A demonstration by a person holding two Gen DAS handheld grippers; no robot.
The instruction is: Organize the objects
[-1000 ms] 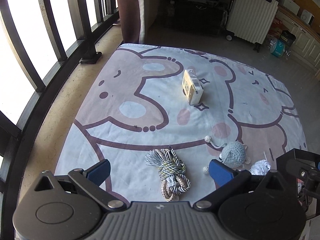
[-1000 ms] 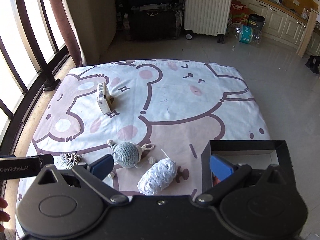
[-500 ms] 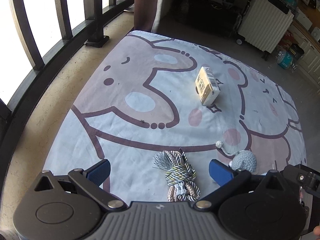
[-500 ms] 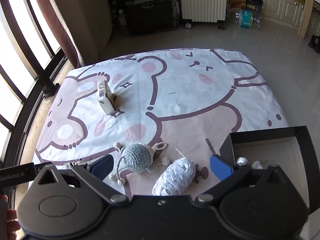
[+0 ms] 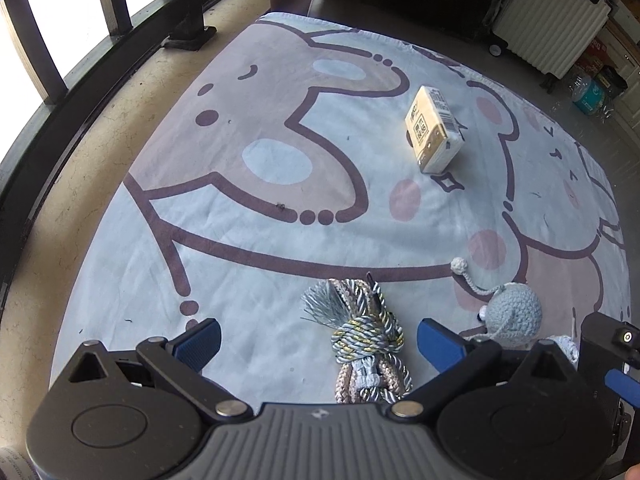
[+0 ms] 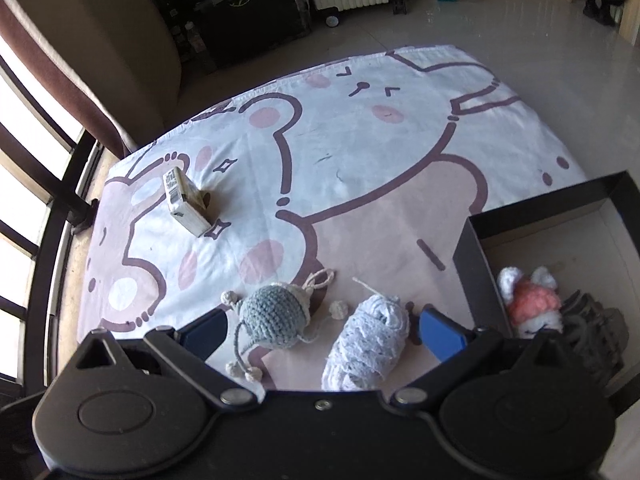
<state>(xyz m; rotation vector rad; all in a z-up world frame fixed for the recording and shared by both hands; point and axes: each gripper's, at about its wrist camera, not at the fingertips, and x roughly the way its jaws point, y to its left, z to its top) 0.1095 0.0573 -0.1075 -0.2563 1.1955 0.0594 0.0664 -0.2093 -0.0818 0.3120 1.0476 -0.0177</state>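
Observation:
A knotted bundle of braided cord lies on the cartoon-print sheet, between the blue pads of my open left gripper, a little right of centre. A grey crocheted toy and a white yarn ball lie side by side between the pads of my open right gripper. Farther back stands a small beige carton, also the carton in the right wrist view. The grey toy shows right of the left gripper's right pad.
A black-walled box sits at the right, holding a pink-and-white knitted toy and a dark bundle. A black railing borders the left. A white suitcase, dark bags and bottles stand behind the sheet.
Both grippers have moved forward and tipped downward; the cord, grey toy and yarn ball now sit closer between the pads. The box interior with the pink toy has come into view.

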